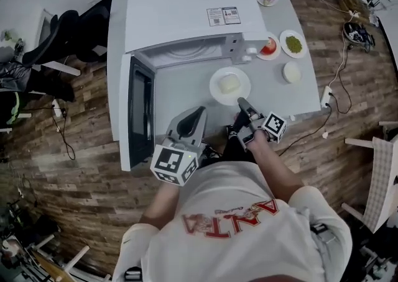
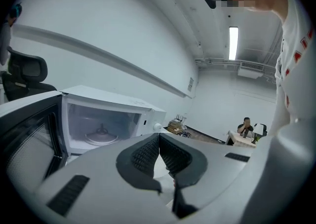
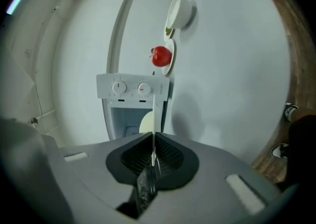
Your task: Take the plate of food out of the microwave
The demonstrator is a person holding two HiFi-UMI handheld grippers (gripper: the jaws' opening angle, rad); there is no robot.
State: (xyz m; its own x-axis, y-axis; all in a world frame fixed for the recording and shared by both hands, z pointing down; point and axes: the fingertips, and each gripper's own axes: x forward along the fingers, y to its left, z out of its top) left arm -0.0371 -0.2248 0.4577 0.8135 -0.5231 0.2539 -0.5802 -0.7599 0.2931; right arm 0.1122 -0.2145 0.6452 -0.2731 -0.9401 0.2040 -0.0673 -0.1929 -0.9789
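Grey desk (image 1: 180, 104) is carrying the open microwave (image 1: 180, 13), and the plate (image 1: 230, 85) of food is already lying out in front of it. My right tool (image 1: 242, 104) is pinching the plate's near rim tight and pointing almost level, I think to keep the food flat. My left tool (image 1: 199, 112) is hanging by the door (image 1: 140, 113), squeezed closed with nothing in it.

I am in a bare work room, more lab or office than kitchen. The microwave (image 1: 180, 20) stands on a plain grey table (image 1: 186, 95) over a wood-look floor (image 1: 81, 169). Around it are black office chairs (image 1: 59, 35), loose cables (image 1: 341, 63) and a power strip (image 1: 326, 95). There is a strip light (image 2: 233, 43) overhead and a person at a desk (image 2: 245, 127) far off.
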